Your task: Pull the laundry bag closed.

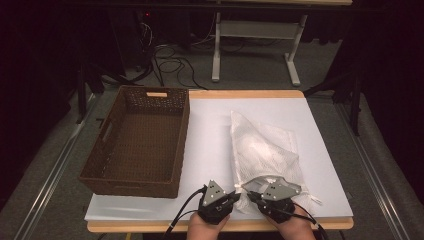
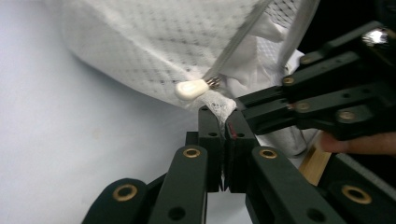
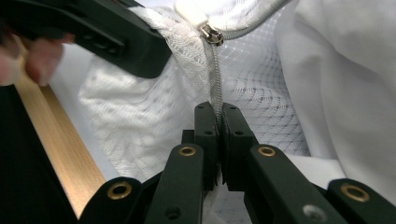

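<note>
White mesh laundry bag (image 1: 262,150) with a zipper lay on the pale sheet-covered table (image 1: 210,130), right of centre in the high view, long axis running from upper middle down to the near edge. Fabric rumpled, near end bunched at the two grippers.

Left gripper (image 1: 235,196) sat at lower centre of the high view, jaws pointing right into the bag's near corner. In the left gripper view (image 2: 225,119) its jaws were fully together, pinching a tuft of the lacy mesh edge. No earlier look to compare. White teardrop zipper pull (image 2: 191,89) sat just above and left of the jaw tips, not in them, with the zipper tape running up toward upper right.

Right gripper (image 1: 251,195) sat just right of the left one, jaws pointing left, tips nearly meeting the other's. In the right gripper view (image 3: 218,114) its jaws were closed on the grey zipper line (image 3: 215,79), mesh on both sides. The pull (image 3: 194,11) was at the top of that frame, well above the jaws.

A hand (image 1: 207,227) came in from the bottom edge behind each gripper.

Brown woven rectangular basket (image 1: 135,142) with cut-out handles stood on the left of the table, apart from the bag. Wooden table edge (image 1: 150,226) showed along the bottom. White-legged desk frame (image 1: 255,45) and cables on grey floor at top.
</note>
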{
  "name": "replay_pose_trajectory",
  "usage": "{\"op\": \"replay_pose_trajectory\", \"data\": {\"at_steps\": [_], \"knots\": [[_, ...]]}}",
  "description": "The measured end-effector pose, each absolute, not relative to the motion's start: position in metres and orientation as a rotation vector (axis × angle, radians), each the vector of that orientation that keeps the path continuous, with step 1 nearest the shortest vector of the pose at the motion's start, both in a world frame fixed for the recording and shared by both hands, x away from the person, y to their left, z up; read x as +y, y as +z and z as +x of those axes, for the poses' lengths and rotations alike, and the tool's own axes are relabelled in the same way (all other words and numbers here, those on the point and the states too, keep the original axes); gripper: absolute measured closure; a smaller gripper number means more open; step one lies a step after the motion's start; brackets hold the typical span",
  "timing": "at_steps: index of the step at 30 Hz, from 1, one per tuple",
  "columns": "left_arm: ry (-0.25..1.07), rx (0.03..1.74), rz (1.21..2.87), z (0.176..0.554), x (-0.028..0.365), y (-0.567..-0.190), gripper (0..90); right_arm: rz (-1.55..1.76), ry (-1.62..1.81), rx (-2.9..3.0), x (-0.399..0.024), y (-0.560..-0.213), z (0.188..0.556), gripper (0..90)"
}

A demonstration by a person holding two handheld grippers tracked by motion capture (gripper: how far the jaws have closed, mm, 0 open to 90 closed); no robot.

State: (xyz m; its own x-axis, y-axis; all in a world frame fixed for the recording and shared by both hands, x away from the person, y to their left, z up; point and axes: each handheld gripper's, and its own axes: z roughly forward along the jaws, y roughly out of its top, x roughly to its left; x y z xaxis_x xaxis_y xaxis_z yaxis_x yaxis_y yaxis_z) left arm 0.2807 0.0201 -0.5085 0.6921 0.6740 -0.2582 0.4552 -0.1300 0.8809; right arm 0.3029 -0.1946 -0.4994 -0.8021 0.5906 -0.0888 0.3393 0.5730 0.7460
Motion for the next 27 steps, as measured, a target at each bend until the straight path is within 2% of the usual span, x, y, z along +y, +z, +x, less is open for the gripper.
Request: {"op": "replay_pose_trajectory", "data": {"at_steps": [5, 8, 12, 19, 23, 27], "knots": [[0.269, 0.875, 1.785, 0.277, 0.015, -0.505, 87.4, 0.76, 1.065, 2.485, -0.194, -0.501, 0.302, 87.4], [0.306, 0.884, 1.79, 0.276, 0.015, -0.505, 87.6, 0.769, 1.079, 2.477, -0.196, -0.498, 0.301, 80.2], [0.338, 0.882, 1.804, 0.276, 0.015, -0.507, 87.6, 0.762, 1.144, 2.436, -0.203, -0.485, 0.294, 78.5], [0.344, 0.878, 1.818, 0.276, 0.014, -0.509, 87.5, 0.71, 1.27, 2.323, -0.203, -0.457, 0.283, 82.5], [0.345, 0.874, 1.826, 0.275, 0.013, -0.51, 87.5, 0.673, 1.276, 2.292, -0.191, -0.449, 0.287, 88.3], [0.341, 0.868, 1.826, 0.275, 0.013, -0.511, 87.5, 0.659, 1.273, 2.273, -0.177, -0.448, 0.298, 89.8]]}}
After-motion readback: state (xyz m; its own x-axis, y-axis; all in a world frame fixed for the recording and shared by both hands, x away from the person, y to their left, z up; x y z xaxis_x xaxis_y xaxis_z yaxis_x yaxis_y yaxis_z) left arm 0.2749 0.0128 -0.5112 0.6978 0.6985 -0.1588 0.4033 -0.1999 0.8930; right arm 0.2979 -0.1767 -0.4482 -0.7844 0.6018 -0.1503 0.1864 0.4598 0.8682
